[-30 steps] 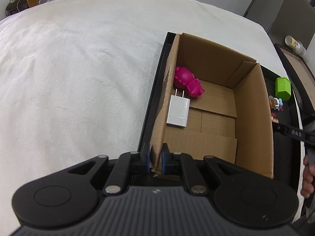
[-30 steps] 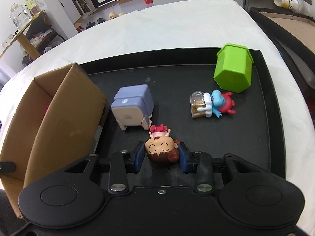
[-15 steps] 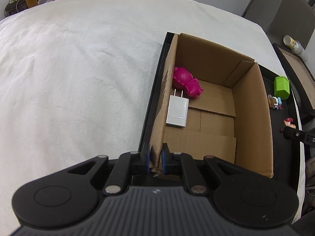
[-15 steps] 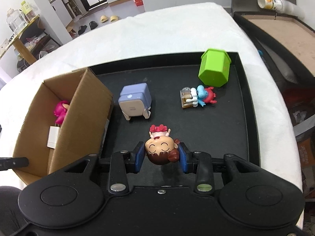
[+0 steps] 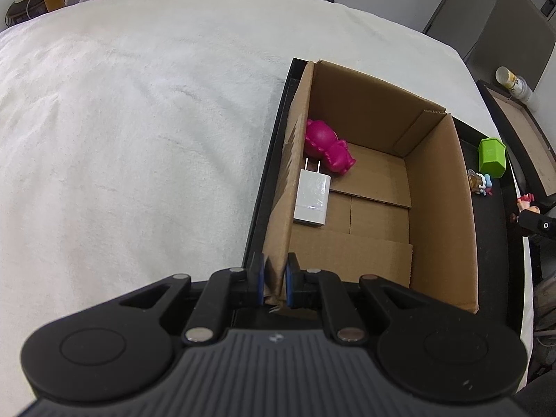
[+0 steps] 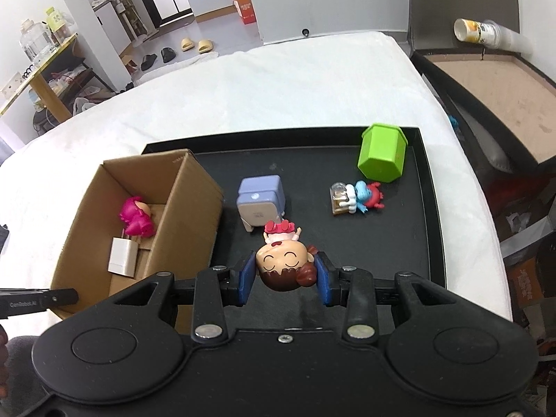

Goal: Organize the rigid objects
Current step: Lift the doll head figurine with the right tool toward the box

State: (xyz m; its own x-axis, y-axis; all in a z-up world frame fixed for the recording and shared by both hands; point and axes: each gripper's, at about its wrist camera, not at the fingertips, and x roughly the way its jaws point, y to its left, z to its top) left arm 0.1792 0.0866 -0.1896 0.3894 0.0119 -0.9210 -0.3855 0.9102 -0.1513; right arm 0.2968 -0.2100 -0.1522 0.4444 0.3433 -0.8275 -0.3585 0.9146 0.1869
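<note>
My left gripper (image 5: 274, 281) is shut on the near corner of the open cardboard box (image 5: 441, 215), which stands on a black tray (image 6: 399, 236). Inside the box lie a magenta toy (image 5: 328, 146) and a white charger (image 5: 312, 197). My right gripper (image 6: 284, 274) is shut on a cartoon girl figurine (image 6: 283, 264), held upside down well above the tray. On the tray below lie a lavender cube-shaped toy (image 6: 261, 201), a blue and red figurine (image 6: 358, 197) and a green house-shaped container (image 6: 382, 153). The box also shows in the right wrist view (image 6: 189, 215).
The tray lies on a white cloth-covered surface (image 5: 139, 132). A second dark tray with a brown inside (image 6: 493, 93) sits to the right, with a paper cup (image 6: 476, 31) at its far end. Shelves and slippers stand in the room behind.
My right gripper has risen with the girl figurine; the tray and box now look smaller and farther below. My left gripper has kept its hold on the box corner.
</note>
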